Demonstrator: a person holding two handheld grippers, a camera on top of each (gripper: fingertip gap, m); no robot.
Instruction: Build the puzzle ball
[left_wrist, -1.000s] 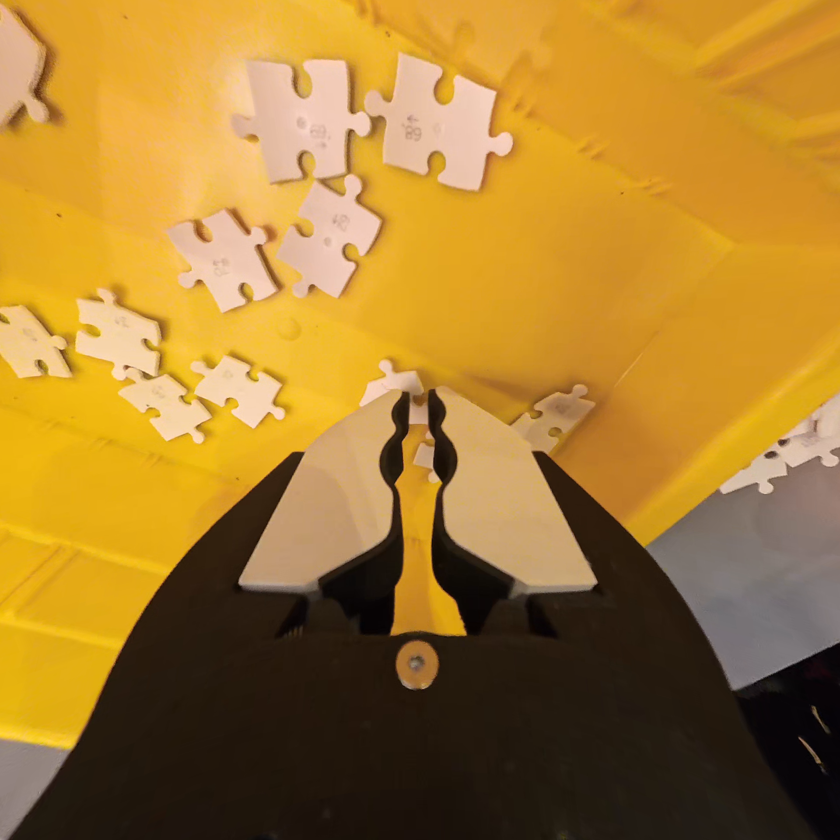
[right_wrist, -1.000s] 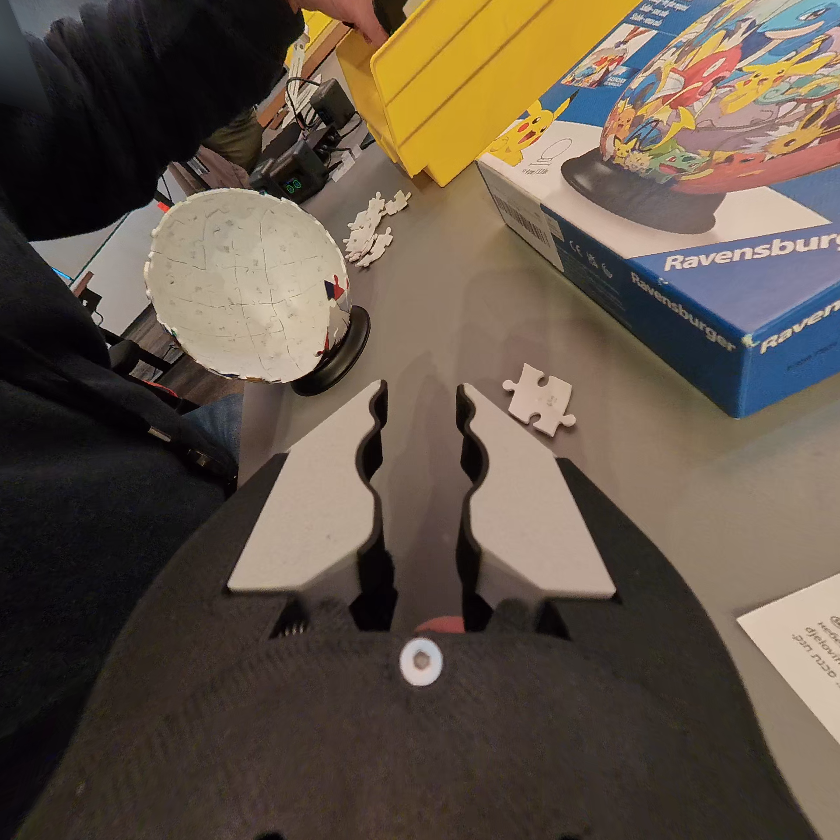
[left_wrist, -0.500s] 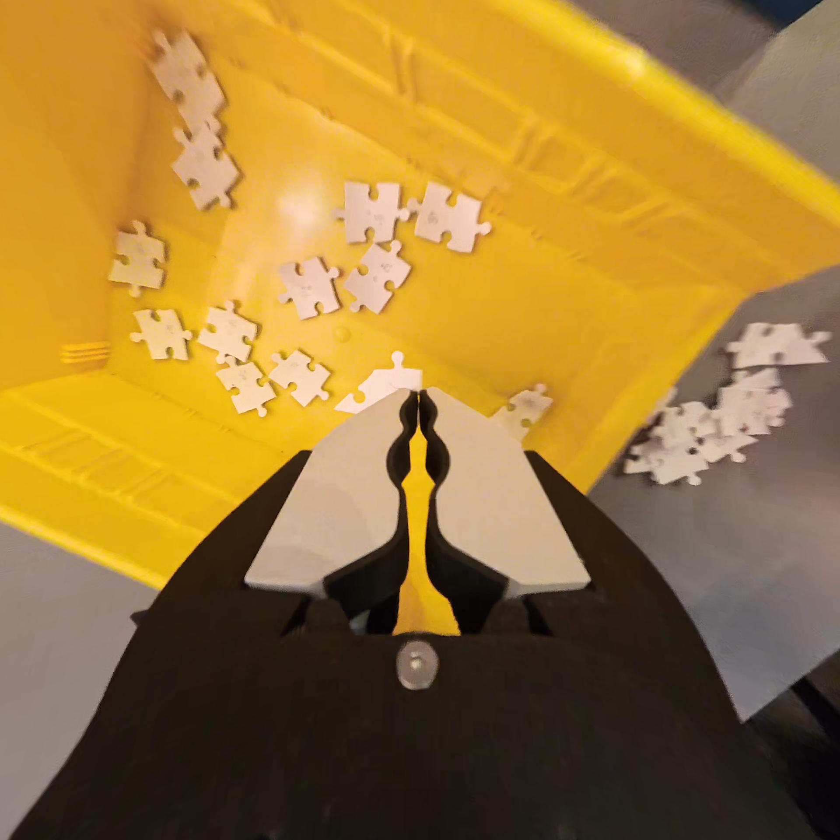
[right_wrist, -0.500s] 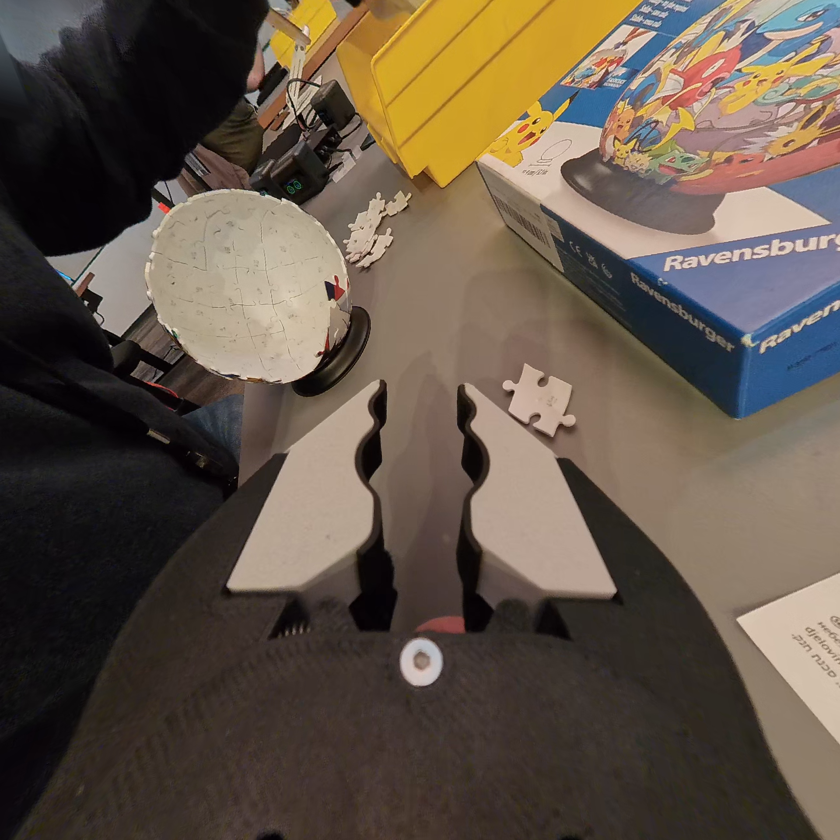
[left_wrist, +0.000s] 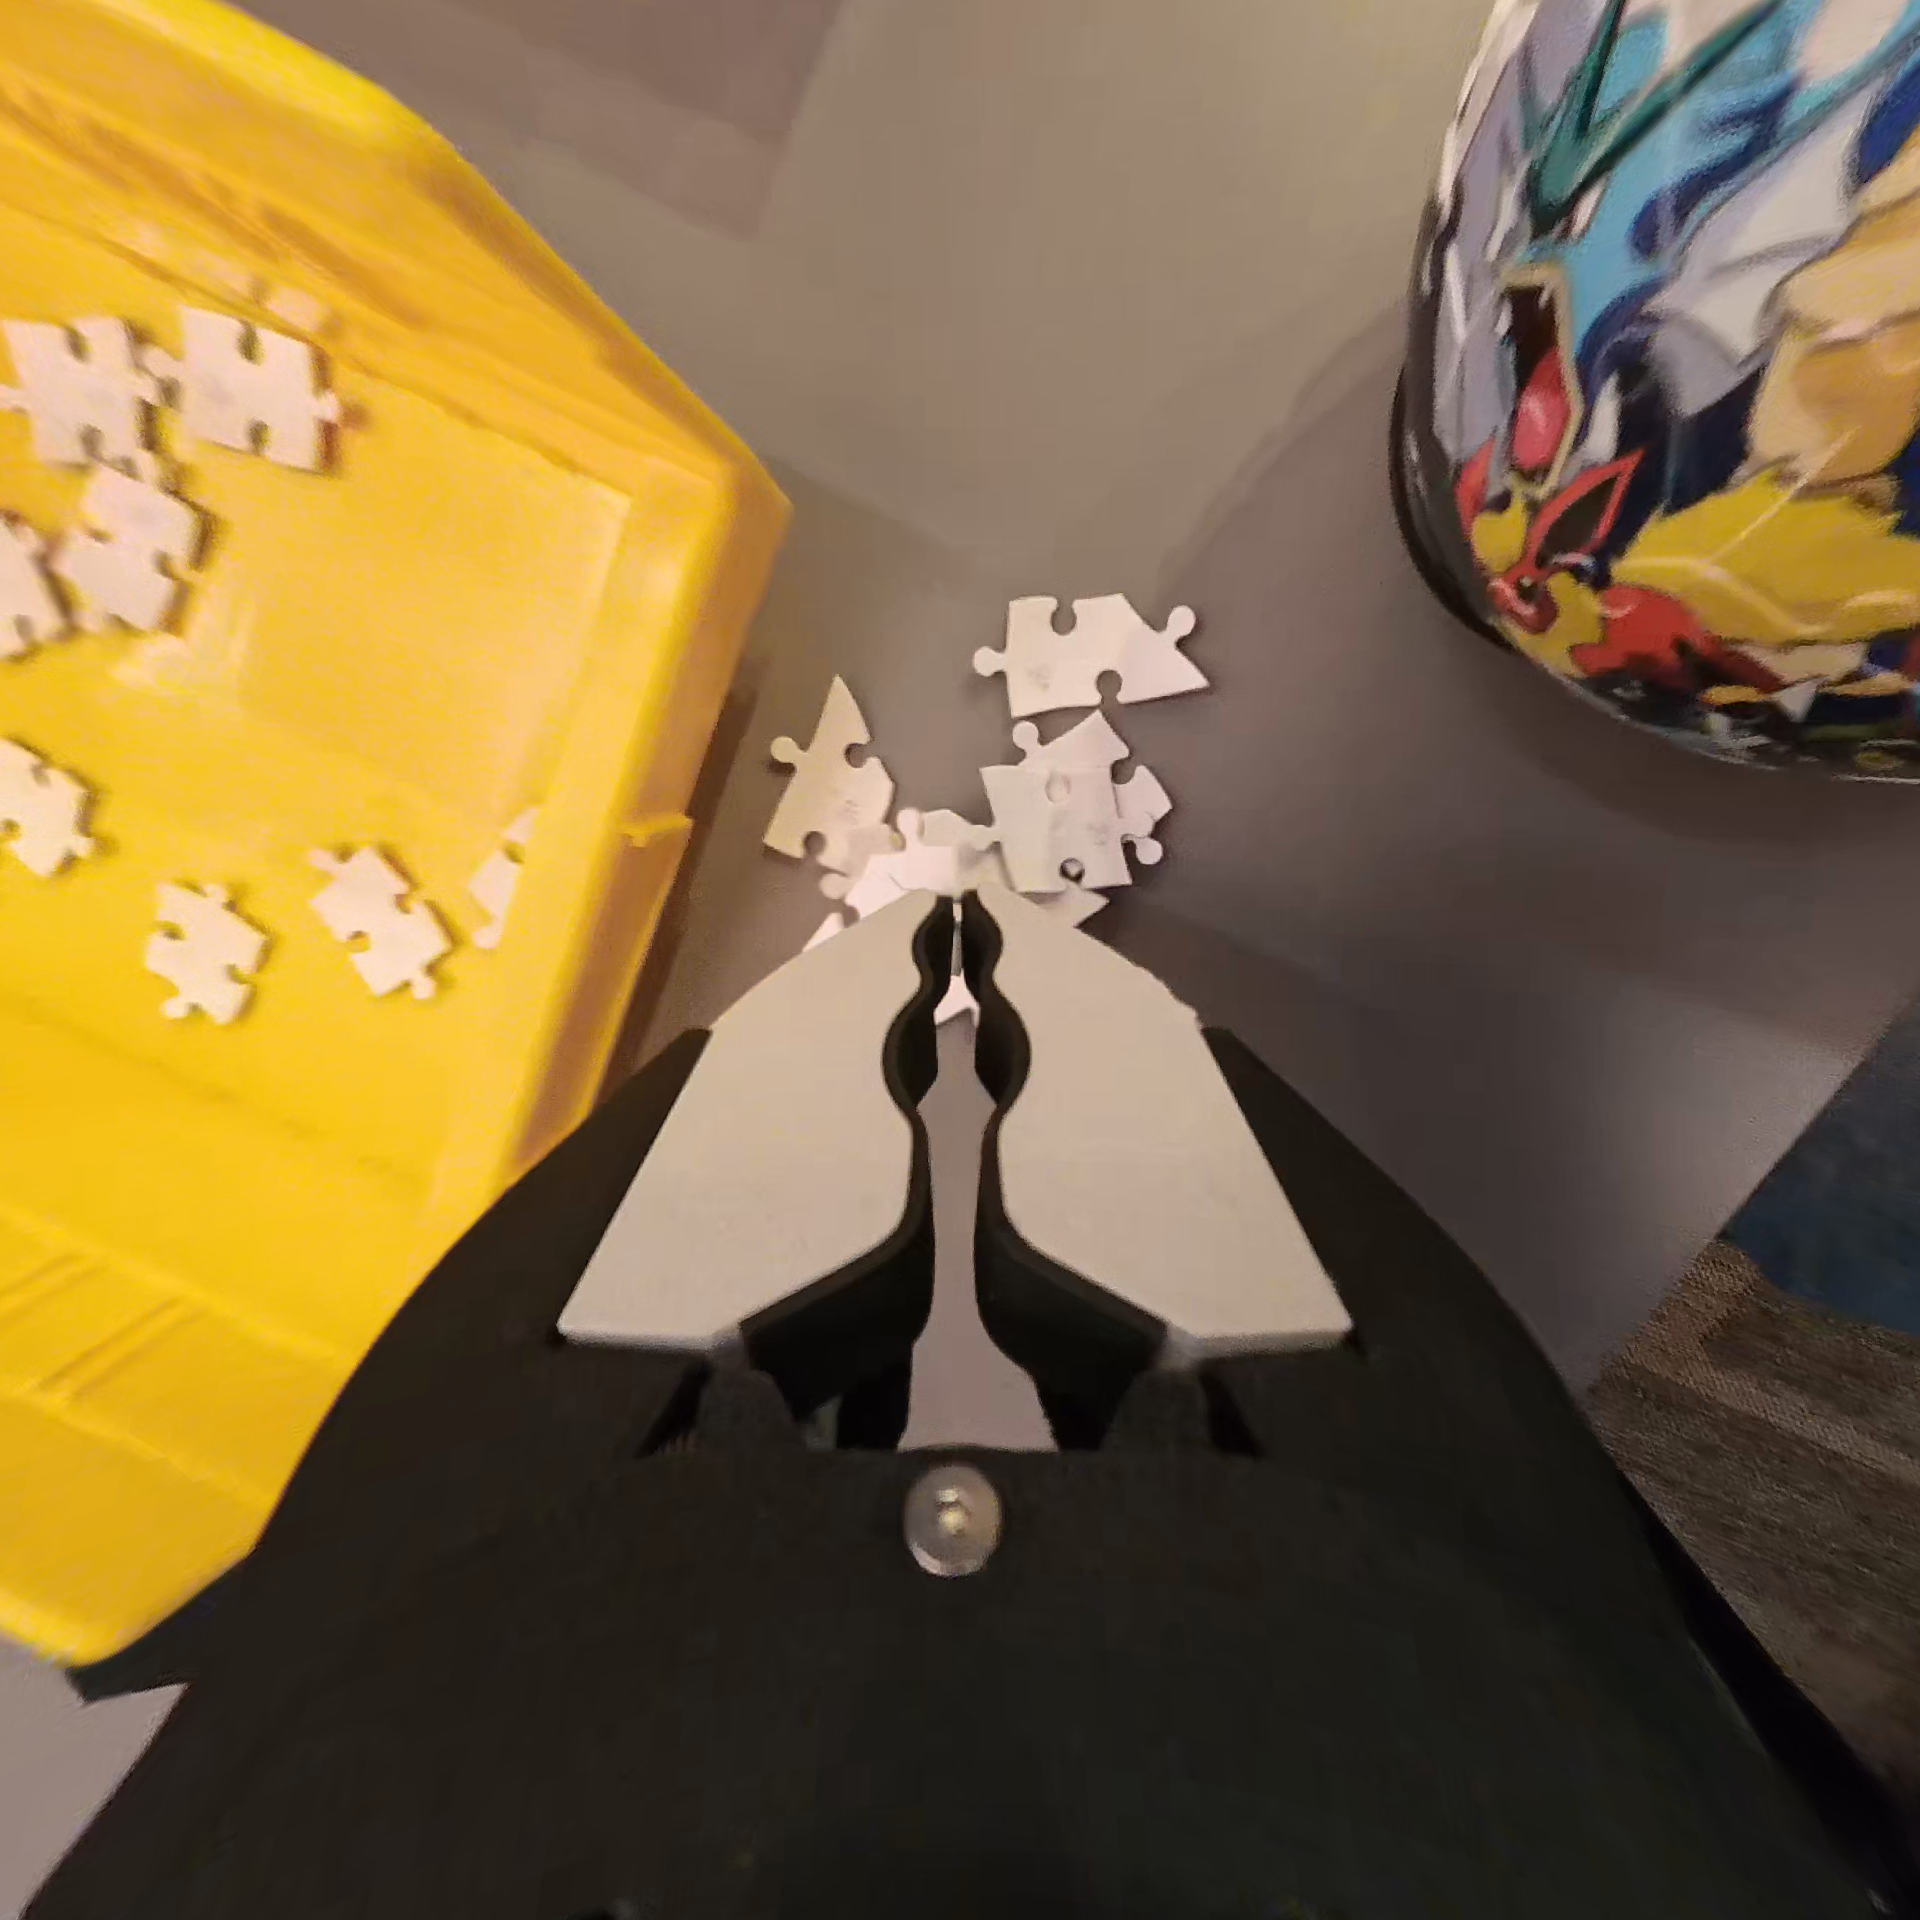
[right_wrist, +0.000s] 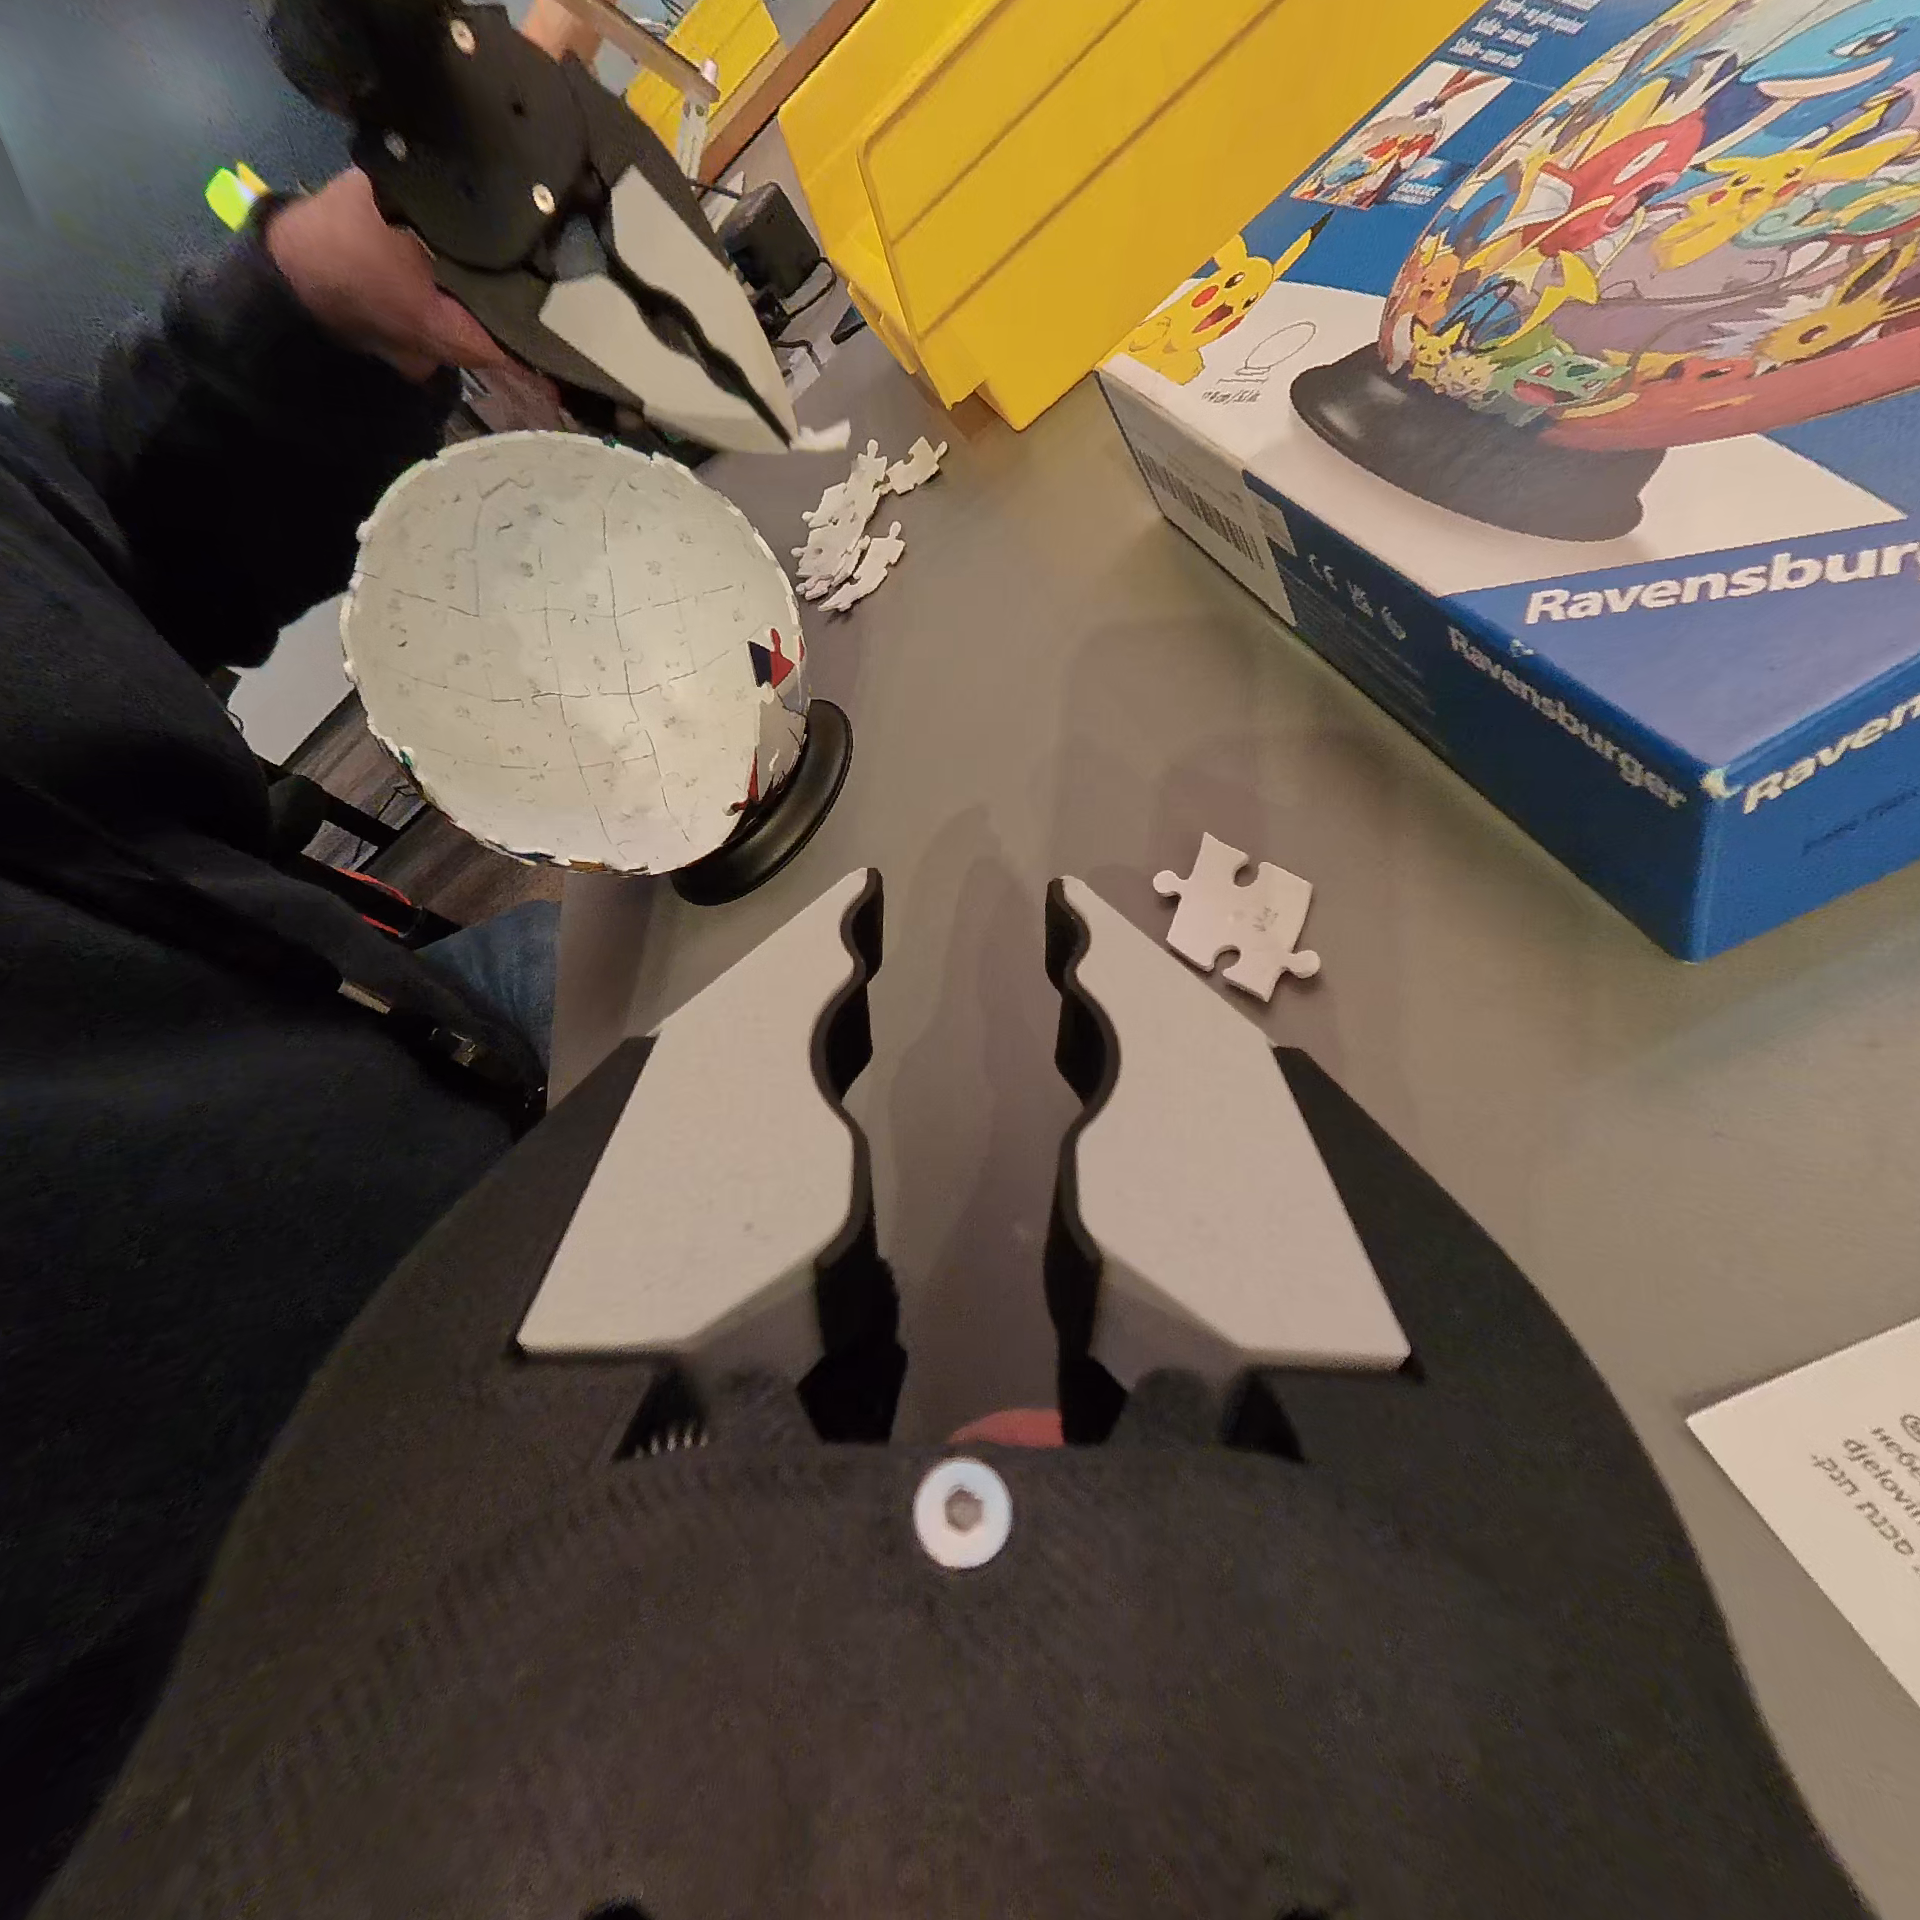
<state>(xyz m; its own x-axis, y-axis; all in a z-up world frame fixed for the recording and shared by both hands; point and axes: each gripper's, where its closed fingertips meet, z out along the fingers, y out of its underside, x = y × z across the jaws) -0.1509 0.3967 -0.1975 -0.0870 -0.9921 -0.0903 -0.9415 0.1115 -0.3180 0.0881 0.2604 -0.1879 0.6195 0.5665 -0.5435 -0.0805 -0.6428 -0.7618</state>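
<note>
My left gripper (left_wrist: 956, 920) is shut on a white puzzle piece (left_wrist: 952, 987), seen edge-on between the fingertips. It hangs above a small pile of white pieces (left_wrist: 1049, 821) on the grey table. The half-built puzzle ball shows its coloured outside in the left wrist view (left_wrist: 1683, 416). In the right wrist view its white inside (right_wrist: 561, 655) faces me, on a black stand (right_wrist: 790, 810). The left gripper (right_wrist: 784, 428) is just above the ball's rim, with the piece (right_wrist: 826, 436) sticking out. My right gripper (right_wrist: 961, 904) is open and empty, low over the table.
A yellow bin (left_wrist: 644, 644) holding several white pieces stands left of the pile; it also shows in the right wrist view (right_wrist: 1039, 208). A single loose piece (right_wrist: 1236, 920) lies right of my right gripper. The blue puzzle box (right_wrist: 1558, 623) and a paper sheet (right_wrist: 1829, 1507) lie to the right.
My left gripper has come out of the yellow bin with a piece and swung right over the pile, towards the ball. The right gripper has not moved.
</note>
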